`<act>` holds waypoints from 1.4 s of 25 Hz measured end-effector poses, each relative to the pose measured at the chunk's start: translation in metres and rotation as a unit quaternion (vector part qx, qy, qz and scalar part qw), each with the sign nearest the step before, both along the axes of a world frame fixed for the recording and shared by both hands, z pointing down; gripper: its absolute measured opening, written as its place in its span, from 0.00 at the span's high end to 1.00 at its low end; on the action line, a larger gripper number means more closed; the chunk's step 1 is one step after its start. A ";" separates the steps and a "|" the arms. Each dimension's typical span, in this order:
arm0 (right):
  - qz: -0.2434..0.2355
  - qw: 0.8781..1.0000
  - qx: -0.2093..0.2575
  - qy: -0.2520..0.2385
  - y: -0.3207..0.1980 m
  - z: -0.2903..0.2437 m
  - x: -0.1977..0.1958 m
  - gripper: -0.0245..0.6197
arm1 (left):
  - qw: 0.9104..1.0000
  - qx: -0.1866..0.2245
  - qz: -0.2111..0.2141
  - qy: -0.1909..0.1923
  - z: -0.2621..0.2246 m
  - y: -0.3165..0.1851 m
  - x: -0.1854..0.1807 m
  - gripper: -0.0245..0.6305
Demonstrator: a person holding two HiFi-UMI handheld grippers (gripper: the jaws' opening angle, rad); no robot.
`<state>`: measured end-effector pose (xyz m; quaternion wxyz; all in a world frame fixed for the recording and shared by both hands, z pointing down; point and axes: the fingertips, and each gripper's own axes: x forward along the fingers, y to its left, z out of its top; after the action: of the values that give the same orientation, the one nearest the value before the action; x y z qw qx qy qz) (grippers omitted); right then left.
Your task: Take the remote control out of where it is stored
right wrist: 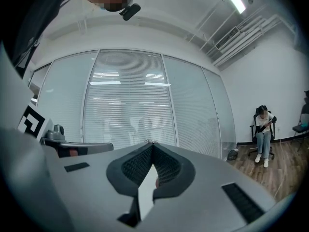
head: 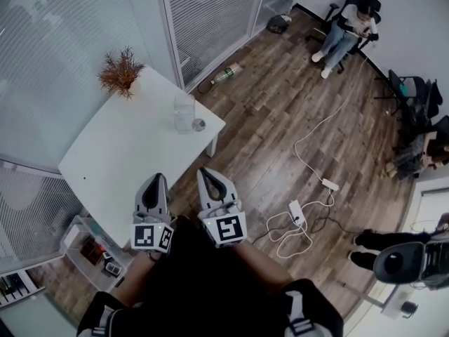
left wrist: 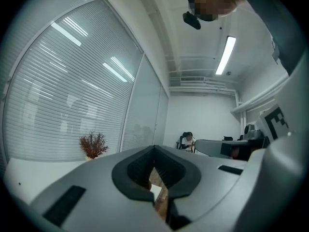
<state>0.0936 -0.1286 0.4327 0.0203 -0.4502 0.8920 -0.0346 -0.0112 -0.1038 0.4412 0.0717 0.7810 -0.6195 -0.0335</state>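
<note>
Holding my left gripper point(head: 155, 179) and right gripper point(head: 206, 172) level near the white table point(head: 119, 153), fingers clenched on nothing

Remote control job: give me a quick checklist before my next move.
1. Left gripper empty: ok, jaws together on nothing.
2. Right gripper empty: ok, jaws together on nothing.
3. Jaws opened for a grasp: not ok, both shut.
4. Remote control spotted: cannot tell; I can't make it out in the clear container or on the small shelf.
5. White table bare between grippers and container: ok.
6. Seated person out of the way: ok, far across the room.
</note>
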 end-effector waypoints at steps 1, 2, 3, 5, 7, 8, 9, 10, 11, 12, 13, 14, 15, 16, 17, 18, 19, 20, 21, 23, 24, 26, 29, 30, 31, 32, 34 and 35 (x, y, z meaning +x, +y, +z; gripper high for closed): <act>-0.002 1.000 -0.001 -0.001 -0.003 0.000 -0.001 0.96 | 1.000 -0.001 -0.001 -0.002 0.000 -0.003 -0.001 0.96; -0.004 1.000 -0.001 -0.002 -0.005 0.000 -0.002 0.96 | 1.000 -0.002 -0.002 -0.003 -0.001 -0.005 -0.002 0.96; -0.005 1.000 -0.002 -0.002 -0.006 0.000 -0.003 0.96 | 1.000 -0.002 -0.004 -0.004 -0.002 -0.008 -0.003 0.96; -0.007 1.000 -0.004 -0.003 -0.010 0.002 -0.005 0.96 | 1.000 0.000 -0.008 -0.004 -0.003 -0.012 -0.007 0.96; -0.006 1.000 -0.004 -0.001 -0.017 0.004 -0.010 0.96 | 1.000 0.001 -0.008 -0.004 -0.002 -0.018 -0.012 0.96; -0.005 1.000 -0.003 0.001 -0.021 0.005 -0.013 0.96 | 1.000 0.001 -0.007 -0.004 -0.002 -0.021 -0.016 0.96; -0.003 1.000 -0.003 0.003 -0.026 0.005 -0.017 0.96 | 1.000 0.000 -0.004 -0.004 0.000 -0.025 -0.020 0.96; -0.001 1.000 -0.003 0.004 -0.031 0.006 -0.022 0.96 | 1.000 0.000 -0.002 -0.005 0.001 -0.030 -0.024 0.96; 0.002 1.000 -0.003 0.005 -0.035 0.006 -0.026 0.96 | 1.000 0.000 0.001 -0.005 0.002 -0.035 -0.029 0.96; 0.005 1.000 -0.002 0.005 -0.040 0.006 -0.030 0.96 | 1.000 0.000 0.004 -0.006 0.003 -0.040 -0.033 0.96; 0.009 1.000 -0.003 0.005 -0.043 0.007 -0.033 0.96 | 1.000 0.001 0.008 -0.006 0.002 -0.045 -0.036 0.96; 0.012 1.000 -0.004 0.007 -0.047 0.007 -0.036 0.96 | 1.000 0.003 0.012 -0.006 0.001 -0.049 -0.040 0.96; 0.016 1.000 -0.006 0.007 -0.051 0.007 -0.039 0.96 | 1.000 0.005 0.015 -0.006 0.000 -0.053 -0.044 0.96; 0.022 1.000 -0.007 0.006 -0.056 0.006 -0.043 0.96 | 1.000 0.007 0.019 -0.006 -0.001 -0.058 -0.048 0.96; 0.028 1.000 -0.006 0.002 -0.062 0.005 -0.047 0.96 | 1.000 0.007 0.024 -0.004 0.000 -0.063 -0.053 0.96; 0.034 0.999 -0.004 0.000 -0.066 0.004 -0.052 0.96 | 1.000 0.006 0.029 -0.001 0.001 -0.068 -0.058 0.96; 0.040 0.999 -0.002 -0.001 -0.067 0.005 -0.055 0.96 | 0.999 0.003 0.034 0.002 0.004 -0.070 -0.062 0.96; 0.045 0.999 -0.002 0.000 -0.067 0.006 -0.058 0.96 | 0.999 0.000 0.040 0.005 0.007 -0.070 -0.065 0.96; 0.050 0.999 -0.005 0.004 -0.065 0.009 -0.060 0.96 | 0.999 -0.002 0.044 0.007 0.010 -0.069 -0.068 0.96; 0.058 0.998 -0.014 0.009 -0.066 0.014 -0.062 0.96 | 0.999 -0.005 0.052 0.009 0.013 -0.074 -0.071 0.96; 0.062 0.998 -0.017 0.011 -0.069 0.016 -0.062 0.96 | 0.998 -0.005 0.055 0.012 0.014 -0.078 -0.072 0.96; 0.067 0.997 -0.021 0.018 -0.075 0.020 -0.060 0.96 | 0.998 -0.007 0.058 0.021 0.016 -0.085 -0.072 0.96; 0.067 0.997 -0.027 0.026 -0.085 0.027 -0.057 0.96 | 0.998 -0.010 0.058 0.024 0.019 -0.092 -0.070 0.96; 0.066 0.997 -0.029 0.027 -0.090 0.029 -0.055 0.96 | 0.998 -0.009 0.056 0.022 0.020 -0.097 -0.069 0.96; 0.064 0.997 -0.030 0.027 -0.095 0.031 -0.055 0.96 | 0.998 -0.008 0.053 0.021 0.020 -0.102 -0.069 0.96; 0.061 0.997 -0.032 0.029 -0.100 0.035 -0.055 0.96 | 0.999 -0.008 0.049 0.020 0.022 -0.106 -0.070 0.96; 0.055 0.997 -0.037 0.038 -0.109 0.043 -0.059 0.96 | 0.999 -0.012 0.041 0.021 0.026 -0.114 -0.073 0.96; 0.053 0.997 -0.039 0.042 -0.114 0.046 -0.060 0.96 | 0.999 -0.015 0.038 0.021 0.028 -0.117 -0.075 0.96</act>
<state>0.0334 -0.2426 0.4789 -0.0334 -0.4982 0.8650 -0.0496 -0.0860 -0.2212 0.4688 0.0977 0.8018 -0.5883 -0.0377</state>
